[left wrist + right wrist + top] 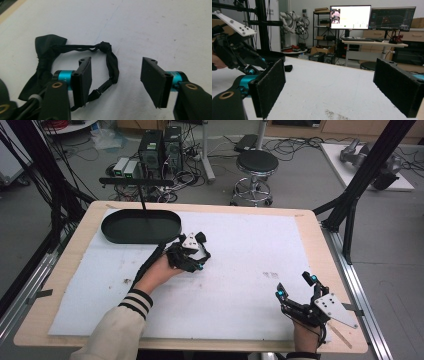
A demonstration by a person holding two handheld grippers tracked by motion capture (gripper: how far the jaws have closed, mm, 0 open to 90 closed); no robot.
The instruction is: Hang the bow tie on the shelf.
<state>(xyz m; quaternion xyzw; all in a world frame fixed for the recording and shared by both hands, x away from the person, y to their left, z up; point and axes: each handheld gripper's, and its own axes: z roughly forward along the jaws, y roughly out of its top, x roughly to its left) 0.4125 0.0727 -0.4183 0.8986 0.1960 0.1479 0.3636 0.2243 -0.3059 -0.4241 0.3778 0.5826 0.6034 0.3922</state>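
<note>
Fingers wide apart on both my grippers, and both hold nothing. My left gripper (196, 251) sits a bit toward ten o'clock from the middle of the tabletop (60, 250), on the white sheet (250, 250) that covers most of it. My left hand (159, 270) holds it from behind, with a striped sleeve (134, 301) at my wrist.

In the left gripper view, a black bow tie (46, 53) lies flat on the white sheet with its thin black strap (111, 62) making a loop. The bow part is at about ten o'clock from my left-side finger (83, 80). The strap runs from the bow to a knot at twelve o'clock, then bends down and goes behind that finger. My right-side finger (153, 81) stands apart from the strap, on bare sheet. I cannot tell if the left-side finger touches the strap or is just above it.

My right gripper (296, 287) is down at about five o'clock on the tabletop, near the front edge, well apart from the bow tie. It points toward eleven o'clock. In the right gripper view, its two fuzzy black fingers (270, 87) stand far apart above the sheet.

A black oval tray (141, 226) sits at about ten o'clock, near the far edge, just beside my left gripper. A black stool (256, 164) stands on the floor past the tabletop, at twelve o'clock.
</note>
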